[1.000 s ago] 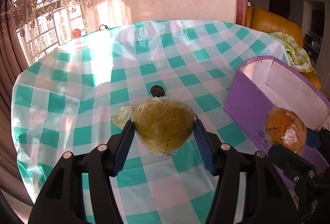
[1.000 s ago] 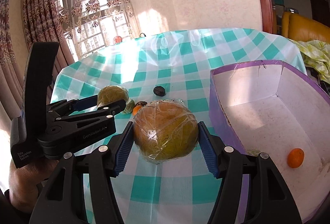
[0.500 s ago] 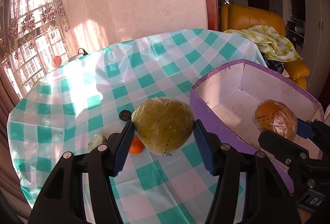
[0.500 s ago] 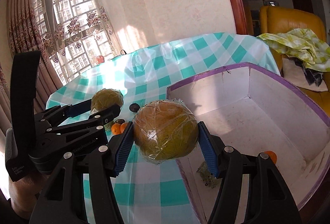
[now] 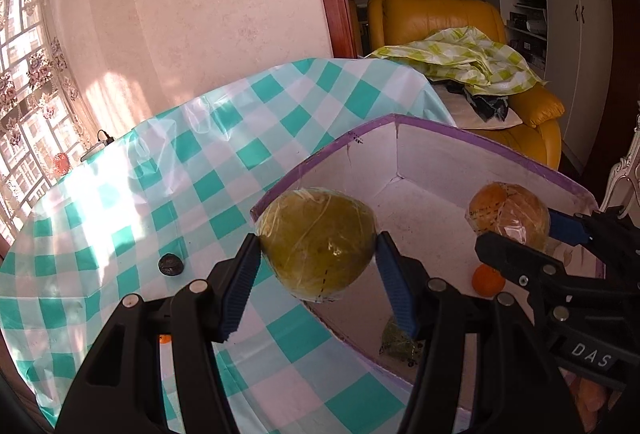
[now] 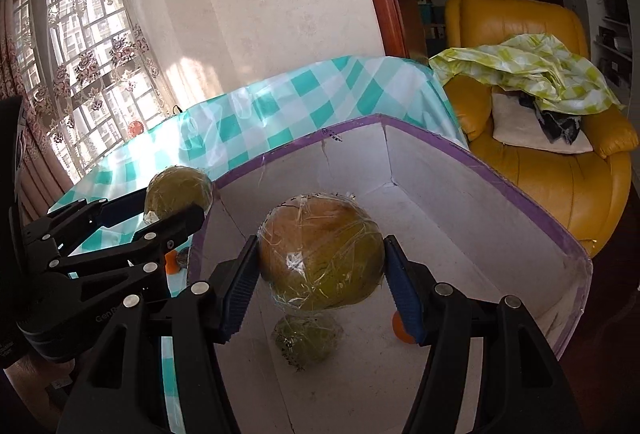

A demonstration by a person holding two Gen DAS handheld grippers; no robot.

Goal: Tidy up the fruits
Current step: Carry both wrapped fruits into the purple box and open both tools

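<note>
My left gripper (image 5: 318, 254) is shut on a plastic-wrapped green pomelo (image 5: 316, 240), held over the near left wall of the purple box (image 5: 320, 158). My right gripper (image 6: 320, 266) is shut on a wrapped orange-green pomelo (image 6: 320, 254), held above the box's white floor. The box (image 6: 480, 162) holds a small orange (image 5: 487, 279) and a wrapped green fruit (image 6: 306, 340). Each gripper shows in the other's view: the right gripper (image 5: 516, 230) and the left gripper (image 6: 176, 202), each with its pomelo.
The table has a teal-and-white checked cloth (image 5: 180, 170). A dark round fruit (image 5: 171, 265) and a small orange (image 6: 173, 261) lie on it left of the box. A yellow armchair (image 6: 540, 154) with a checked cloth stands behind the table.
Both grippers moved right with their pomelos. The right pomelo went from beside the box to over its inside. The left pomelo went from over the table to the box's left wall.
</note>
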